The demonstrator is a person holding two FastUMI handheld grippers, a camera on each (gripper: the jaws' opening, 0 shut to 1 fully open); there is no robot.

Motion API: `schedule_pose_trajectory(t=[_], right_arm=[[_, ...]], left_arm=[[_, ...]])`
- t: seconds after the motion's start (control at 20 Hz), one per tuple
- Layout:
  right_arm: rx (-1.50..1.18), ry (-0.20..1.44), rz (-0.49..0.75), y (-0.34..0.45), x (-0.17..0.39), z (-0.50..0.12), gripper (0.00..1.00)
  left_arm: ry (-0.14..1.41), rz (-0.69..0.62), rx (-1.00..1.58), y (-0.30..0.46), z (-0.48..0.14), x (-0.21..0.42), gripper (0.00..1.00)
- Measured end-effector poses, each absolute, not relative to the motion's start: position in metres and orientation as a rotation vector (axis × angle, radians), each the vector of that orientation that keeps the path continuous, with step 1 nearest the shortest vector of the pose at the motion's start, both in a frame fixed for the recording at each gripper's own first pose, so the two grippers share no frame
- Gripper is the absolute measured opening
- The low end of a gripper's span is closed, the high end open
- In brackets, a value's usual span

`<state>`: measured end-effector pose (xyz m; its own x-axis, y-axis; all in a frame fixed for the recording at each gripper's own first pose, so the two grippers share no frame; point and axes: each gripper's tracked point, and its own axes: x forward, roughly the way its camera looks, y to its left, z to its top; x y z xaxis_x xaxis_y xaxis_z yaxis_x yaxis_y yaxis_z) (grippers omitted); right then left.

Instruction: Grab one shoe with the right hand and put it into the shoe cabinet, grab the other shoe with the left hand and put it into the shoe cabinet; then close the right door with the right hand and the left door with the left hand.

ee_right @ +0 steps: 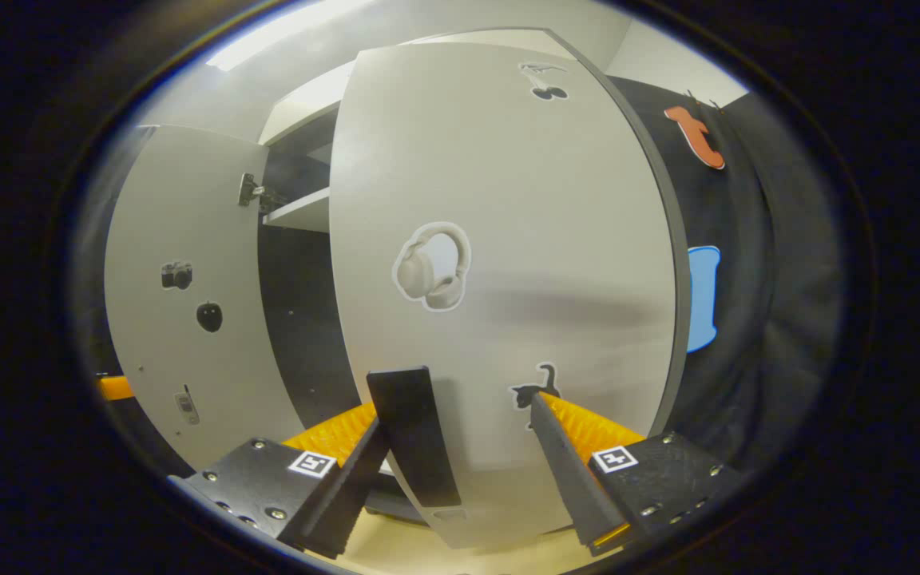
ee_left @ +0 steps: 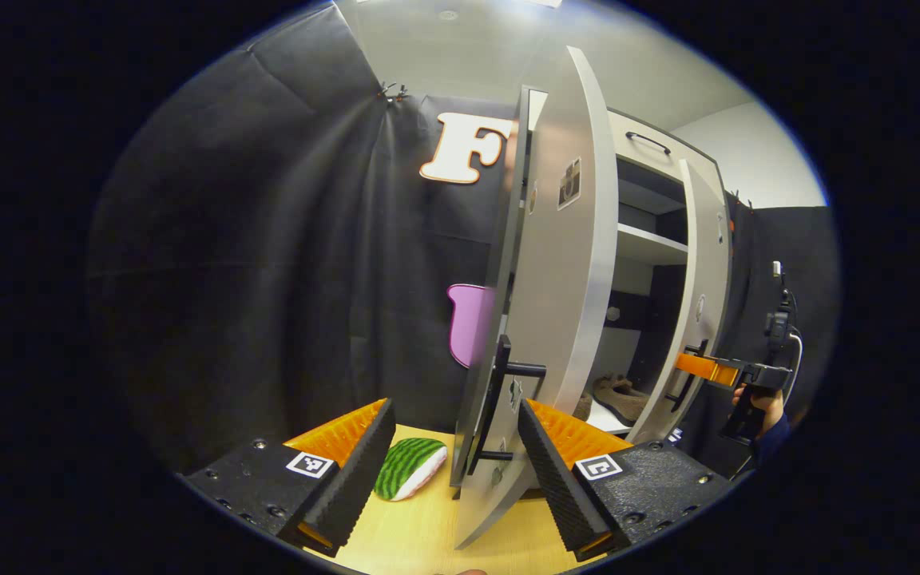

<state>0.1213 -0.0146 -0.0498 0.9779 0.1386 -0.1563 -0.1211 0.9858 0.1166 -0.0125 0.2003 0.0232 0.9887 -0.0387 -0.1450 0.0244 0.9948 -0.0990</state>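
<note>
In the left gripper view the shoe cabinet [ee_left: 644, 208] stands with both doors partly open. Brown shoes [ee_left: 621, 399] lie on its bottom shelf. The left door [ee_left: 564, 303] is seen almost edge-on, and its black handle [ee_left: 498, 399] lies between the fingers of my open left gripper [ee_left: 456, 406]. Farther right, a hand holds my right gripper [ee_left: 707, 369] against the right door [ee_left: 695, 319]. In the right gripper view my right gripper [ee_right: 458, 407] is open in front of the right door [ee_right: 500, 263], whose black handle [ee_right: 414, 435] stands between the fingers, close to the left one.
A watermelon-patterned cushion [ee_left: 408, 467] lies on the wooden surface [ee_left: 420, 527] left of the left door. The left door's inner face [ee_right: 180, 319] shows beyond the right door, and a cabinet shelf [ee_right: 300, 209] sits between them. Black cloth walls stand close on both sides.
</note>
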Motion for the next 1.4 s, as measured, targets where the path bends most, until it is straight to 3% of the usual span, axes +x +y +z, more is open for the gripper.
schedule_pose_trajectory(t=[0.05, 0.3, 0.35, 0.45, 1.4], right_arm=[[0.104, 0.164, 0.130, -0.015, 0.121, -0.050, 1.00], [0.092, 0.142, 0.128, -0.013, 0.113, -0.050, 1.00], [0.097, 0.140, 0.132, -0.011, 0.111, -0.049, 1.00], [0.104, 0.148, 0.141, -0.009, 0.106, -0.050, 1.00], [0.104, 0.154, 0.034, -0.060, 0.041, -0.046, 0.98]], left_arm=[[0.149, -0.045, -0.099, 0.200, 0.022, -0.009, 0.94], [0.151, -0.110, -0.151, 0.194, 0.019, -0.003, 0.92], [0.151, -0.118, -0.148, 0.192, 0.020, -0.002, 0.86], [0.151, -0.130, -0.127, 0.188, 0.021, -0.001, 0.91], [0.157, -0.375, -0.173, 0.089, 0.010, 0.018, 0.92]])
